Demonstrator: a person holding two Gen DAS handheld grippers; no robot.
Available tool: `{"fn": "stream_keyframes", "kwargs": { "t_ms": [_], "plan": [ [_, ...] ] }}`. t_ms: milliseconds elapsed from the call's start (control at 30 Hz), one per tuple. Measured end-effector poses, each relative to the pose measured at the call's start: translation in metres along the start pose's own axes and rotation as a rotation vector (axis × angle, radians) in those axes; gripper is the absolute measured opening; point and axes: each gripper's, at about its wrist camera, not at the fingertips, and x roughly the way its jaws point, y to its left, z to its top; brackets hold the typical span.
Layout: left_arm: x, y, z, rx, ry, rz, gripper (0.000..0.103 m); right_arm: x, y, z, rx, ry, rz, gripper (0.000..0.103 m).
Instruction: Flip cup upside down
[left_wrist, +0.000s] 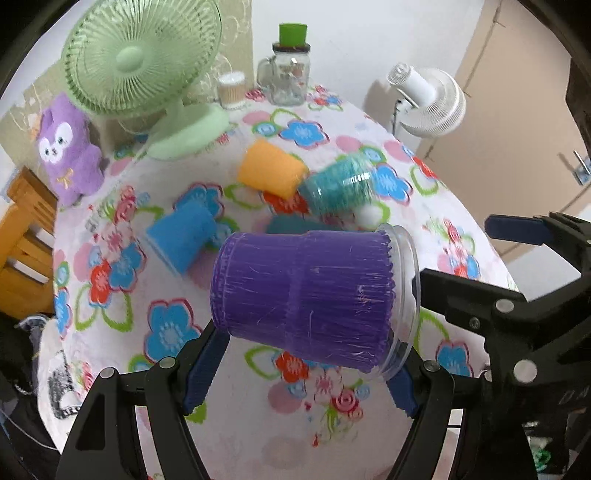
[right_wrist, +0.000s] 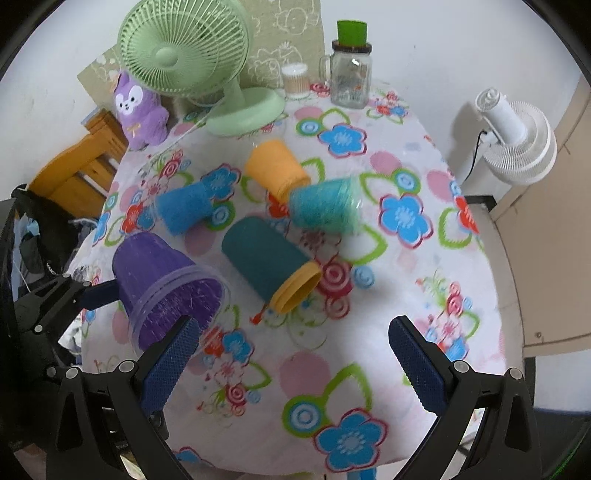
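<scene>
Purple cup clamped sideways in left gripper jaws.

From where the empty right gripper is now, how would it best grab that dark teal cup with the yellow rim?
Probably across the dark teal cup's straight middle, coming down from above. It lies on its side, yellow rim toward the right gripper, so its long round walls offer the open fingers flat contact. The rim flares and may slip.

— What do we see on our flowery tablecloth?
— Our right gripper is wide open and holds nothing. Our left gripper grips the purple cup, tipped over, mouth facing us.
</scene>
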Motion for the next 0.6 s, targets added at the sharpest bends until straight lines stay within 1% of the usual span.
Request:
{"fn": "stream_keyframes", "kwargs": {
  "t_ms": [200, 300, 400, 500, 600],
  "plan": [
    [0.018, 0.005, -0.024, 0.065, 0.039, -0.005, 0.079, 0.018, 0.010, -0.023, 0.026, 0.048, -0.009, 0.103],
    [0.026, 0.003, -0.036, 0.119, 0.035, -0.008, 0.079, 0.030, 0.013, -0.034, 0.037, 0.078, -0.013, 0.103],
    [0.039, -0.005, -0.045, 0.212, 0.036, -0.012, 0.079, 0.042, 0.015, -0.043, 0.044, 0.104, -0.015, 0.103],
    [0.056, -0.012, -0.051, 0.280, 0.044, -0.013, 0.079, 0.053, 0.014, -0.050, 0.047, 0.130, -0.035, 0.103],
    [0.071, -0.014, -0.055, 0.303, 0.057, -0.021, 0.079, 0.064, 0.010, -0.057, 0.060, 0.161, -0.048, 0.103]
  ]
}}
